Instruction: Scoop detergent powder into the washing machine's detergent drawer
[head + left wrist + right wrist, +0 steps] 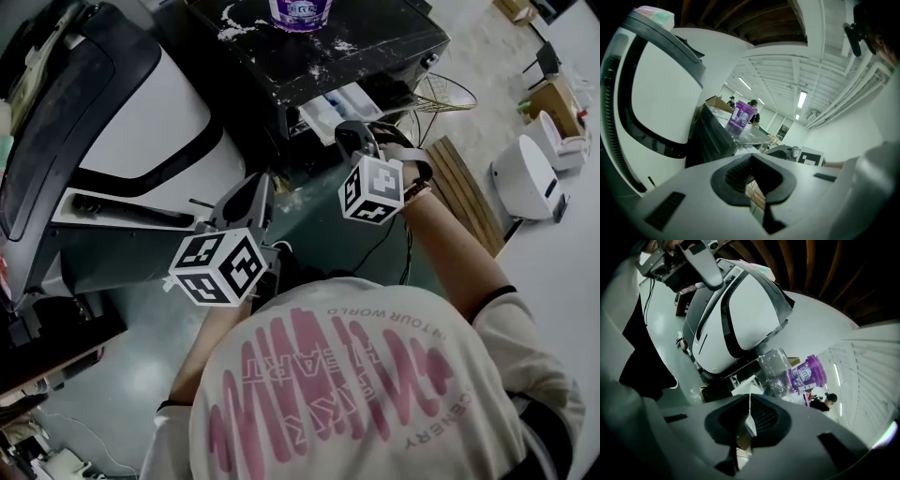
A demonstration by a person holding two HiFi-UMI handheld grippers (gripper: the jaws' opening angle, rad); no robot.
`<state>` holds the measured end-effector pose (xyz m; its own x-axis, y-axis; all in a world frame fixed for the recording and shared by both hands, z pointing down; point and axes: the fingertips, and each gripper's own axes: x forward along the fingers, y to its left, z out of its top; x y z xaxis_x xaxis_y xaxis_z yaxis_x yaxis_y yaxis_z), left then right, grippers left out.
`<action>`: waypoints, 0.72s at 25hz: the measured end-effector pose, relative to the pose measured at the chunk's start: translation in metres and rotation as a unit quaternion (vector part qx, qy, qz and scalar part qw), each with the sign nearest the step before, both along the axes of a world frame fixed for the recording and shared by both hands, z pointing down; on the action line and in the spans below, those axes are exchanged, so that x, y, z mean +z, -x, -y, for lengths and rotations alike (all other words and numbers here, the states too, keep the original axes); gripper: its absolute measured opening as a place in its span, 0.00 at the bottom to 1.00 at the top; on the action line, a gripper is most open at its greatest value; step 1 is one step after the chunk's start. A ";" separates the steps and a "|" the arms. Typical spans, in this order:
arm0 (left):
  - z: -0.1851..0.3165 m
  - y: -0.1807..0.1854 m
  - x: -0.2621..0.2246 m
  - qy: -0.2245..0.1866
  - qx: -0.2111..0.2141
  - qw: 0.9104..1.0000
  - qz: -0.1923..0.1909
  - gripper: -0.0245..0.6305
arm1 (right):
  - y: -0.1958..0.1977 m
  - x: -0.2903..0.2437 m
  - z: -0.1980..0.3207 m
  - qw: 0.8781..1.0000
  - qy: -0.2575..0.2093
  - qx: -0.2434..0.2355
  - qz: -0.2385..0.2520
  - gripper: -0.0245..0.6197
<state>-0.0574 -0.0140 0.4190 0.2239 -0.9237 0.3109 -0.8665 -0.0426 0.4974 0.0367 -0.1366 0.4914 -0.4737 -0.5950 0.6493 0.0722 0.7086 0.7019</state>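
With the left gripper closed empty, the right gripper, pinching the clear plastic scoop, risks spilling detergent powder beside the white detergent drawer.

The washing machine stood dark and streaked with white powder, with a purple detergent tub on its top. Its detergent drawer stuck out from the front. The right tongs pointed just below that drawer. The left tongs hovered farther from the machine's front.
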 end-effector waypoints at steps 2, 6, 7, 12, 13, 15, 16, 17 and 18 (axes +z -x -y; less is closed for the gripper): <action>-0.008 0.000 -0.003 0.000 -0.014 1.000 0.002 0.04 | 0.001 -0.001 0.000 1.000 -0.011 -0.012 -0.004 0.05; -0.020 0.002 -0.007 -0.003 -0.037 0.999 0.006 0.04 | 0.001 -0.001 -0.002 0.998 -0.044 -0.037 -0.026 0.05; -0.023 0.002 -0.008 -0.004 -0.041 0.999 0.007 0.04 | 0.001 0.000 -0.004 0.997 -0.049 -0.041 -0.032 0.05; -0.036 0.001 -0.012 -0.008 -0.058 0.998 0.011 0.04 | 0.005 -0.005 -0.006 0.996 -0.063 -0.049 -0.034 0.05; -0.037 0.000 -0.013 -0.008 -0.060 0.998 0.012 0.04 | 0.005 -0.007 -0.005 0.996 -0.065 -0.049 -0.033 0.05; -0.040 0.001 -0.016 -0.011 -0.067 0.998 0.014 0.04 | 0.005 -0.010 -0.004 0.996 -0.067 -0.049 -0.031 0.05; -0.040 0.002 -0.017 -0.013 -0.070 0.997 0.015 0.04 | 0.005 -0.012 -0.004 0.996 -0.068 -0.048 -0.029 0.05; -0.041 0.003 -0.019 -0.015 -0.073 0.997 0.015 0.04 | 0.005 -0.014 -0.004 0.996 -0.070 -0.049 -0.028 0.05; -0.042 0.003 -0.020 -0.017 -0.076 0.997 0.016 0.04 | 0.004 -0.015 -0.004 0.996 -0.073 -0.050 -0.028 0.05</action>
